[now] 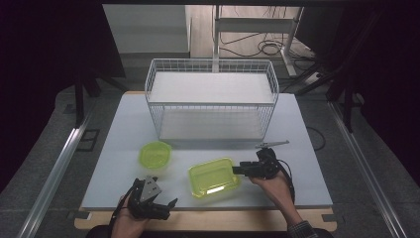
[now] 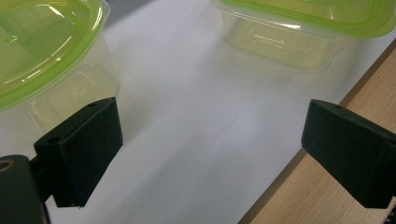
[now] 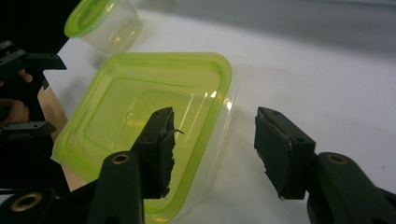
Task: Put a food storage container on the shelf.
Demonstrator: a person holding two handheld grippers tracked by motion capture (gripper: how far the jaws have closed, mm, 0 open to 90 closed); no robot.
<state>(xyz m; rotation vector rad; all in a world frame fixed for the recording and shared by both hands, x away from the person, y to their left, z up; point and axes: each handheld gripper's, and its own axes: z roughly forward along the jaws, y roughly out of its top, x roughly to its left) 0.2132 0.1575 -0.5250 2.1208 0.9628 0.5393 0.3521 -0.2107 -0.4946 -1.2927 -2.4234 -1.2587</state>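
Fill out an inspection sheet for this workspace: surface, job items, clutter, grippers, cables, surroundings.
Surface: white table top on a wooden board, no spills seen.
Job's things: square green-lidded container near the front edge, lid on; round green-lidded container to its left, lid on; white wire basket at the back, nothing seen inside.
Clutter: one slim metal tool in front of the basket's right corner; its type cannot be told.
Grippers: left gripper open, over the front edge, holding nothing; right gripper open, jaws either side of the square container's right rim, not closed on it.
Cables: loose cables on the floor behind the table.
Surroundings: floor rails on both sides, dark background.
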